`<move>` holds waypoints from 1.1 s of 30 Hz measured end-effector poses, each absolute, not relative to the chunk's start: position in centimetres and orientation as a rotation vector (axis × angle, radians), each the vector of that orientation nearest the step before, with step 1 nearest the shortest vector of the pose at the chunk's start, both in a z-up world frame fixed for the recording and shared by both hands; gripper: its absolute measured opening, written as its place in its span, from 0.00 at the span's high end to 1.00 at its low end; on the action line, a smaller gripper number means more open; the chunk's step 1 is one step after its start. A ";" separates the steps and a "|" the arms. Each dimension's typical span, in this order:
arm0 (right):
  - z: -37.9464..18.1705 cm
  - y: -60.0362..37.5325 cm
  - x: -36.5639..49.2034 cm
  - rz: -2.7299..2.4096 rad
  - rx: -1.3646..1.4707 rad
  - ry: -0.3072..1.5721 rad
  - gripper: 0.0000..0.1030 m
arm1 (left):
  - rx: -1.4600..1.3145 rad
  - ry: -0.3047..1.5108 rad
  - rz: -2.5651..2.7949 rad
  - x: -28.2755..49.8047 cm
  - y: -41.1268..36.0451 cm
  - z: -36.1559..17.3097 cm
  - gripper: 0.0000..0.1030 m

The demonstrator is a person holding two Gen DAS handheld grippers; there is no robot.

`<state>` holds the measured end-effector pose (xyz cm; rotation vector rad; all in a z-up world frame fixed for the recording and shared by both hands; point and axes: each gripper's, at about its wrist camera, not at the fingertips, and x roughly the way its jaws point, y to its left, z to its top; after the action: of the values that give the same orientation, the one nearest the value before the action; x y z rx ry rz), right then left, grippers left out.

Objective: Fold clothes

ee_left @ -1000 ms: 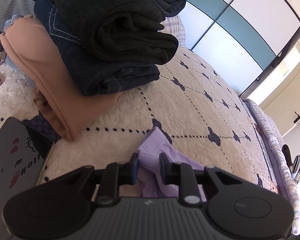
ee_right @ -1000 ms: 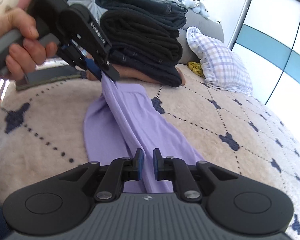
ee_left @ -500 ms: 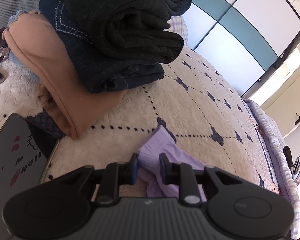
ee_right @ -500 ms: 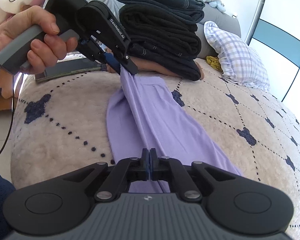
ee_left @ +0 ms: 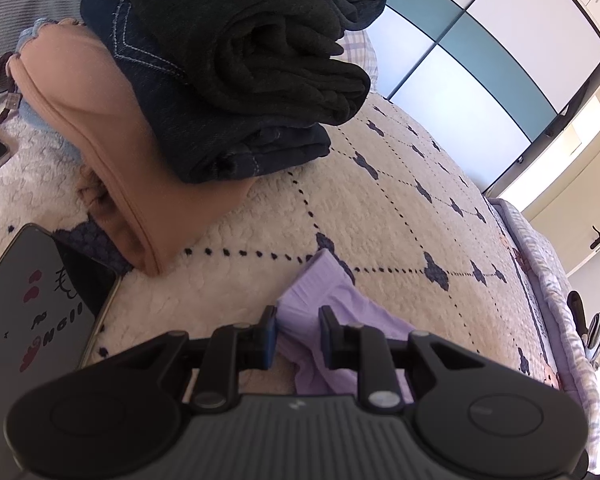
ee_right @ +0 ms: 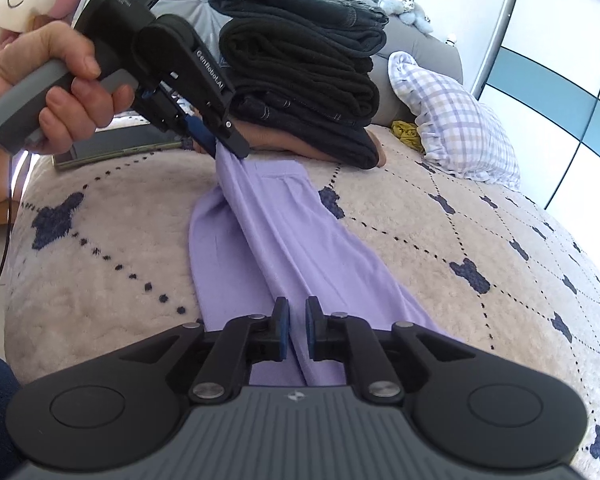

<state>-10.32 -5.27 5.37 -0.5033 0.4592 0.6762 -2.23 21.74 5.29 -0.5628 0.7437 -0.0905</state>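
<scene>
Lilac garment (ee_right: 284,240); cream bedspread (ee_right: 440,216), navy dotted diamonds; black, dark-denim, tan folded stack (ee_left: 228,92); purple-checked pillow (ee_right: 456,120).

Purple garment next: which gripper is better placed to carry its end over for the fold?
Probably left: left gripper is clamped on the purple garment; right gripper jaws are opening around a ridge.

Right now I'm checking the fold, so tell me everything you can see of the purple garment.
The purple garment is a plain lilac piece of thin, soft-looking fabric, lying lengthwise on the cream quilted bedspread in front of the stack of folded clothes. Its far end is lifted and bunched in the left gripper, raising a taut ridge along its middle. The near end runs between the fingers of the right gripper, whose jaws are opening. A seam crosses its far end.
</scene>
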 end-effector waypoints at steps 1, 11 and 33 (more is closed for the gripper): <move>5.2 -5.3 -10.1 0.672 -0.505 0.466 0.91 | -0.563 0.743 -0.091 -2.2 21.7 5.3 0.79; 4.9 -5.8 -10.2 0.685 -0.500 0.479 0.81 | -0.569 0.745 -0.086 -2.3 21.8 5.1 0.79; 6.3 -9.2 -12.2 0.698 -0.400 0.511 0.85 | -0.536 0.737 -0.067 -3.1 21.8 4.2 0.78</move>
<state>-12.19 -9.18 6.32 -0.4001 0.5108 0.6981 -3.08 21.84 4.18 -0.5355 0.7370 -0.0672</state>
